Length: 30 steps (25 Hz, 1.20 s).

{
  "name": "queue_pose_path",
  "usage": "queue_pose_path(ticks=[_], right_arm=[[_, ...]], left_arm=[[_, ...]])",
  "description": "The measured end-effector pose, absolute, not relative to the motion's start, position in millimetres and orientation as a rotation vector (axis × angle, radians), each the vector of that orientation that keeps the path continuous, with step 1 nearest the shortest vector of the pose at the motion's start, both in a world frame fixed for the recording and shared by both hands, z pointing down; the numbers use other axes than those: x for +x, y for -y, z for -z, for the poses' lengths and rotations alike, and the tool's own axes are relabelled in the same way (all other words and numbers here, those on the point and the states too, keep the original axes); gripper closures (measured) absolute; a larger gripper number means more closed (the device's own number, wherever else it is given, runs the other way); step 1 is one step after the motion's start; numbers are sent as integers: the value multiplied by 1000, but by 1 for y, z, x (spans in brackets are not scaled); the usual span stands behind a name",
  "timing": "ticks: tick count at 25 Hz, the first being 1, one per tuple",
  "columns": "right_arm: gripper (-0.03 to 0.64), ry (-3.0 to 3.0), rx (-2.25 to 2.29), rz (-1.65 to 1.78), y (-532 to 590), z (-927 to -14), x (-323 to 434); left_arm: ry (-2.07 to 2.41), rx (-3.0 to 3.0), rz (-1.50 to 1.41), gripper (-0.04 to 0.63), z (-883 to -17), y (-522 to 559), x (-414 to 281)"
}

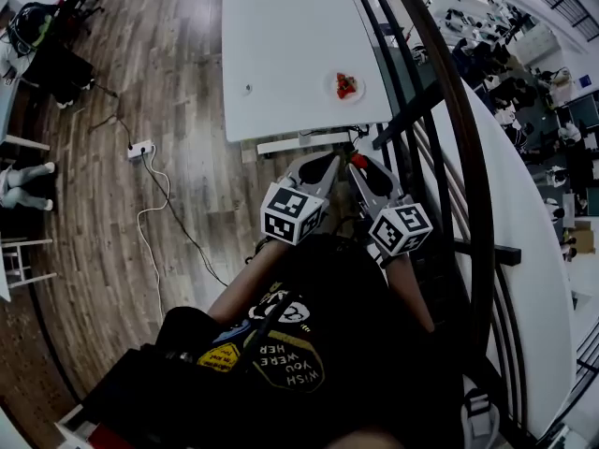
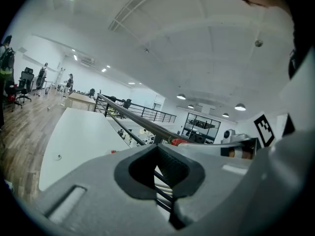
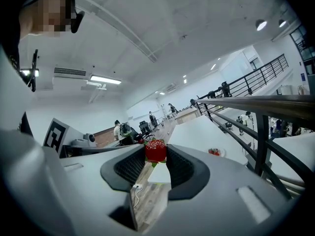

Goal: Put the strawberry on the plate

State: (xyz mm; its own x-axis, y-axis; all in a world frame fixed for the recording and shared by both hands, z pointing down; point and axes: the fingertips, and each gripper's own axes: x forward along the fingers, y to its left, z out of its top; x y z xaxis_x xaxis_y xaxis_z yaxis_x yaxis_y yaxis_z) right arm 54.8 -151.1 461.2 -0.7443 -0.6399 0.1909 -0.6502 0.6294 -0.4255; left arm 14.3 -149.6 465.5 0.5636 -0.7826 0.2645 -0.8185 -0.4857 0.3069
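Note:
A red strawberry (image 3: 155, 150) is pinched between the tips of my right gripper (image 3: 156, 154), which is shut on it. In the head view that gripper (image 1: 359, 162) is held just short of the near edge of the white table (image 1: 281, 45), with the strawberry (image 1: 357, 160) at its tip. A small white plate (image 1: 348, 86) with red fruit on it sits near the table's front right corner; it also shows as a plate (image 3: 214, 152) ahead and to the right. My left gripper (image 1: 328, 159) is beside the right one, its jaws together with nothing between them (image 2: 158, 150).
A dark metal railing (image 1: 449, 110) runs along the table's right side, close to my right gripper. A power strip (image 1: 140, 148) and white cable lie on the wooden floor at the left. A small round fitting (image 1: 248, 89) is set in the tabletop.

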Motion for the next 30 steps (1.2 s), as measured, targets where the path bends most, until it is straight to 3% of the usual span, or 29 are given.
queue_pose_path(ticks=[12,30], right_arm=[[479,2778,1064,-814,191,-478,12],[480,2802,1003,-778,293,-489,18]], left_arm=[[1313,2323,-99,595,-481,190,-29],[1453,2286,-191,595,-499,288,-38]])
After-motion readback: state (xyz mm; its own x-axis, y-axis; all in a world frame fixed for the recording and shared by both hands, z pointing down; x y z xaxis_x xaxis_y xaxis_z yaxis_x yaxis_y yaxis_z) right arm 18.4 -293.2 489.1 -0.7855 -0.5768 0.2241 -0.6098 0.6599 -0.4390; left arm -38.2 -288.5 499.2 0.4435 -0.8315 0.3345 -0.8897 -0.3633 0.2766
